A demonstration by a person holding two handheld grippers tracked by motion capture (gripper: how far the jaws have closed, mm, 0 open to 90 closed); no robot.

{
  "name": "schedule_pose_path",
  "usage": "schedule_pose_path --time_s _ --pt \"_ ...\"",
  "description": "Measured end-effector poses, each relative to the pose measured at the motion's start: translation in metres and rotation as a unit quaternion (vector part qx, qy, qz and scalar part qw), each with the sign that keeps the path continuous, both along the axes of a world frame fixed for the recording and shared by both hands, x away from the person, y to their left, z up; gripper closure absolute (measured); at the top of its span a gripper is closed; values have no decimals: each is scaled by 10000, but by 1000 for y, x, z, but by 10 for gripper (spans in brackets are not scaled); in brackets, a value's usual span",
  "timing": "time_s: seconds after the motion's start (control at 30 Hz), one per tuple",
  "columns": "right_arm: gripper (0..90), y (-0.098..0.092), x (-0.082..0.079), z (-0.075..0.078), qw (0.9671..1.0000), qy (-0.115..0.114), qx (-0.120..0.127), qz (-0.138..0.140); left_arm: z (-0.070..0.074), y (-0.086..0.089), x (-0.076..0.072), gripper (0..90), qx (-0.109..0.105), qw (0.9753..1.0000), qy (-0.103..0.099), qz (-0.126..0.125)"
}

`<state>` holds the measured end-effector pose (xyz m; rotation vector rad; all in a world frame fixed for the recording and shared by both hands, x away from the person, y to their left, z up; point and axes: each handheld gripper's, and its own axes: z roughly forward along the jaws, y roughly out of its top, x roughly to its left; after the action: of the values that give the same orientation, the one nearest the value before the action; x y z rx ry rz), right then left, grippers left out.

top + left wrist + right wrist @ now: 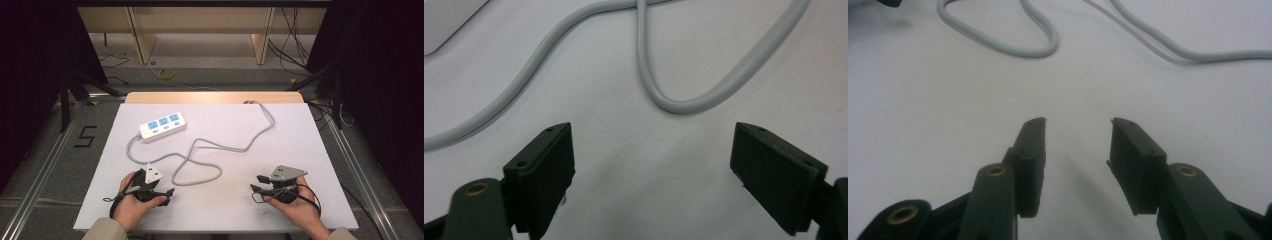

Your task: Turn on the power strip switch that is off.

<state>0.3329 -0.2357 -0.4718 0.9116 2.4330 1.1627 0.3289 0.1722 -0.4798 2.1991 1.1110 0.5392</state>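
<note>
Setting: laboratory recording station.
Work surface: white table [310, 165] with a bare wooden far edge, standing on grey carpet.
Enclosure: black curtains [385, 75] hang on both sides.
Frame: aluminium rails [45, 160] run along the floor.
Marking: numeral "5" [86, 136] taped to the floor.
Wiring: loose cables [295, 45] lie behind the table.

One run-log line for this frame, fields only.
left gripper: open, empty | right gripper: open, empty | grey cable: looped on table between them, untouched | power strip: far left, nothing plugged in
</note>
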Motion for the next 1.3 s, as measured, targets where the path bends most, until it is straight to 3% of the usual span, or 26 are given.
schedule_pose_path --time_s 0.2,0.4,0.47,0.63,1.13,1.3 --pt "590 -1 0 0 10000 -23 -6 -1 1 2 0 299 24 10000 -38 57" --pt "584 0 0 0 10000 -43 -3 8 6 9 0 680 78 9998 -135 147" --pt "581 0 0 0 10000 -39 13 6 7 10 1 764 6 9998 -58 174" --pt "571 -1 0 0 10000 -36 29 -11 9 10 0 894 60 9998 61 203" --pt "561 0 0 -1 10000 -56 -2 -12 15 5 7 896 -110 9990 287 323" --pt "557 -1 0 -1 10000 -53 1 -22 16 4 12 897 -70 9989 304 360"
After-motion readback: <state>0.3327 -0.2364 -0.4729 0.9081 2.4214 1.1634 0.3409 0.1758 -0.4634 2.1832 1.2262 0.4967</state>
